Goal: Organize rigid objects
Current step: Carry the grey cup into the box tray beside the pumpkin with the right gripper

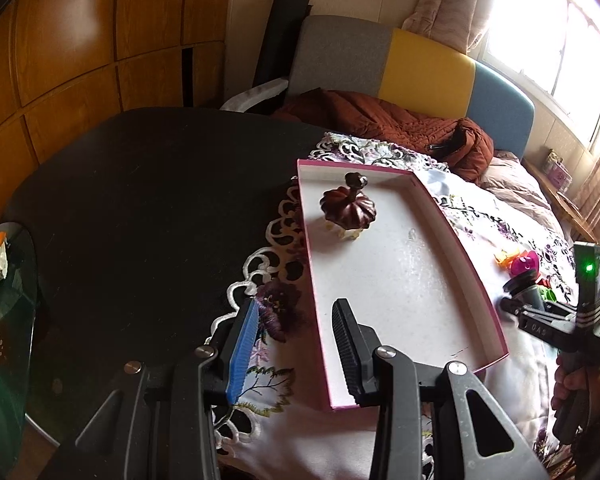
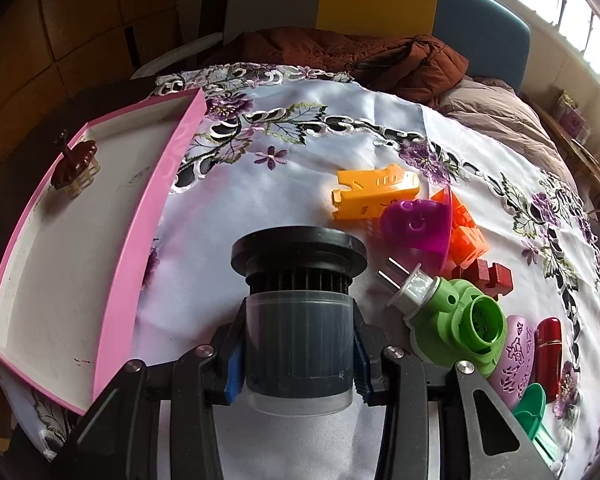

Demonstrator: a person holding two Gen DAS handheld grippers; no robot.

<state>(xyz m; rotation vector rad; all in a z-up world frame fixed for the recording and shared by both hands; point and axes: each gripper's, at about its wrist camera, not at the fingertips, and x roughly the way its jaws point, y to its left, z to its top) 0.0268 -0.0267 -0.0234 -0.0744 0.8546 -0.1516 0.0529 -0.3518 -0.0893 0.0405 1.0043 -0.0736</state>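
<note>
Now my right gripper clamps the dark ribbed cylindrical filter; left gripper hangs unclenched, straddling the pink-rimmed shallow box edge.

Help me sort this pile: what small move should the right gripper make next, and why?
Probably carry the black filter, which the right gripper clamps, left over the pink tray; only the brown ornament sits inside, leaving bare floor.
</note>
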